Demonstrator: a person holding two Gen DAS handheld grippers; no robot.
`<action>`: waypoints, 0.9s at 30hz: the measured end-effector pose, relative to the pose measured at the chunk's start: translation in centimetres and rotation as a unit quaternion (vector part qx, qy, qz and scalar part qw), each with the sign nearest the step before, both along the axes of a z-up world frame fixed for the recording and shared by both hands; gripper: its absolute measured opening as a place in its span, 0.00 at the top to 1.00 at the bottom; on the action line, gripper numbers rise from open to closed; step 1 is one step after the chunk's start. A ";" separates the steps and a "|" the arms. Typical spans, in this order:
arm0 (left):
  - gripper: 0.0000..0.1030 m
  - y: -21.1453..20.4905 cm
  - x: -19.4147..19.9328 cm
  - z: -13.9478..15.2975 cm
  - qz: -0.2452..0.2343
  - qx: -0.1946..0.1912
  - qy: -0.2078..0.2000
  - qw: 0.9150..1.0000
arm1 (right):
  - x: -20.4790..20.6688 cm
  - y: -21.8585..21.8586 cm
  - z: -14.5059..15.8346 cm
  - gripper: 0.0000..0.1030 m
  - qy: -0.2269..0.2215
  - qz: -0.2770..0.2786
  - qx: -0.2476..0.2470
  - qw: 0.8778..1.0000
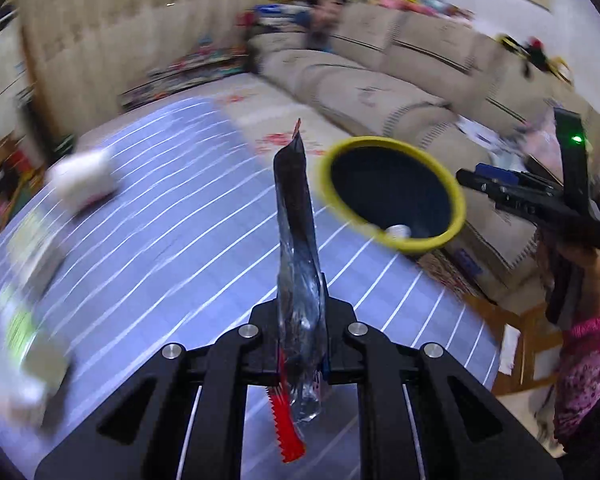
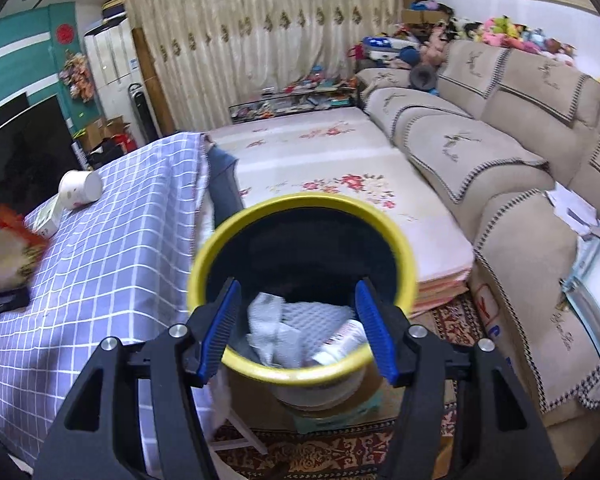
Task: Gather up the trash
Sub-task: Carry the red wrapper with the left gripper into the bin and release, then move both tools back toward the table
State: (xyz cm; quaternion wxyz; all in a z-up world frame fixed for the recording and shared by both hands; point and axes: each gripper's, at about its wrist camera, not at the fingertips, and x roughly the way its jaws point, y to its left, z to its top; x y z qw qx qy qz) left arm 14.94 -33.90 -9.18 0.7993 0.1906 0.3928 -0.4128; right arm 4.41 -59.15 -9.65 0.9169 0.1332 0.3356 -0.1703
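My left gripper (image 1: pixel 302 344) is shut on a dark, shiny snack wrapper (image 1: pixel 298 248) with a red serrated end; it sticks up above the blue checked tablecloth (image 1: pixel 172 232). A yellow-rimmed dark trash bin (image 1: pixel 392 196) stands past the table's right edge. In the right wrist view my right gripper (image 2: pixel 300 320) is open with blue pads, right over the bin (image 2: pixel 300 280), which holds crumpled white paper (image 2: pixel 284 332) and a small box. The right gripper also shows in the left wrist view (image 1: pixel 532 196), beside the bin.
A white paper cup (image 2: pixel 80 189) lies on its side on the table; it is blurred in the left wrist view (image 1: pixel 85 179). An orange snack bag (image 2: pixel 8 248) and a white box (image 2: pixel 46 216) lie at the table's left. A beige sofa (image 2: pixel 500 152) and a floral mat (image 2: pixel 340 168) are beyond.
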 end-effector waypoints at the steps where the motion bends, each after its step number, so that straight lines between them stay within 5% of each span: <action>1: 0.88 -2.0 0.3 -0.2 -0.018 0.001 0.003 1.000 | -0.7 -0.5 0.1 0.44 0.001 -0.007 0.000 1.000; 4: 0.88 -9.1 0.8 -1.0 -0.068 0.006 0.013 0.998 | -2.2 -1.4 0.4 0.44 -0.001 -0.026 -0.005 1.000; 10: 0.80 -19.1 2.5 -3.3 -0.094 0.025 0.023 0.995 | -5.6 -3.1 1.3 0.42 -0.006 -0.066 -0.008 0.998; 12: 0.43 -21.1 3.5 -4.8 -0.090 0.038 0.028 0.995 | -6.5 -3.6 1.6 0.42 -0.005 -0.073 -0.010 0.997; 14: 0.17 -22.2 4.1 -5.8 -0.081 0.045 0.028 0.995 | -7.0 -3.9 1.7 0.42 -0.005 -0.079 -0.011 0.997; 16: 0.17 -22.8 4.6 -6.3 -0.075 0.048 0.029 0.996 | -7.2 -4.2 1.8 0.42 -0.007 -0.080 -0.009 0.997; 21: 0.17 -20.0 4.5 -4.1 -0.054 0.011 0.033 0.998 | -6.9 -4.2 1.5 0.42 -0.012 -0.077 0.002 0.997; 27: 0.12 -8.3 3.3 1.8 0.019 -0.066 0.005 0.998 | -4.3 -2.4 0.5 0.42 0.003 -0.038 0.009 0.999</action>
